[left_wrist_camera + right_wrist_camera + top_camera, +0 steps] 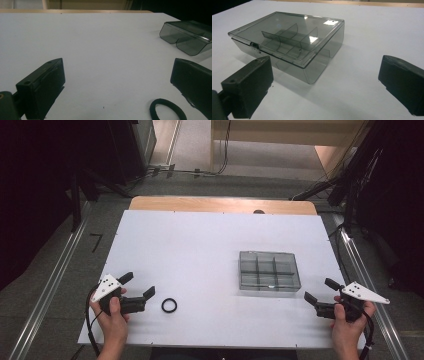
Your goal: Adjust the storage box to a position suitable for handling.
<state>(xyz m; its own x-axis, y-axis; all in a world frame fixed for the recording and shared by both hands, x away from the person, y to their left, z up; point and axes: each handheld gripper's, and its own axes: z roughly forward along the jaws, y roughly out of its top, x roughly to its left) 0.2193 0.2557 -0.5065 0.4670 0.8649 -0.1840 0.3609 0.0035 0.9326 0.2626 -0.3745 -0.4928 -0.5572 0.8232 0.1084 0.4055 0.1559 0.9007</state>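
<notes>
Status: the work appears to be at its starting point. The black hair tie (169, 305) lies flat on the white table (200, 250), near the table's front edge and just beside the left hand-held gripper (138, 288). In the left gripper view the hair tie (168, 110) sits low in the frame, close to the inner face of one jaw but apart from it; no contact is visible.

The smoke-tinted clear plastic compartment box (269, 270) stands on the right half of the table, well apart from the hair tie. Its lid is closed and its front latch (255, 46) appears engaged. Through the lid, dividers mark out six compartments; as far as the pictures show, all are empty.

Gripper state:
- Left hand-held gripper: released, jaws spread wide, grasping nothing.
- Right hand-held gripper (318, 290): released, jaws spread wide, grasping nothing; it points toward the box's near right corner and stands apart from it.

Judged remaining work: grasp the hair tie, unlatch and raise the box lid, place the hair tie in a compartment. None of these steps is done yet.

Markings: no brand, label or legible writing is visible on the box, the hair tie, the grippers or the table.
</notes>
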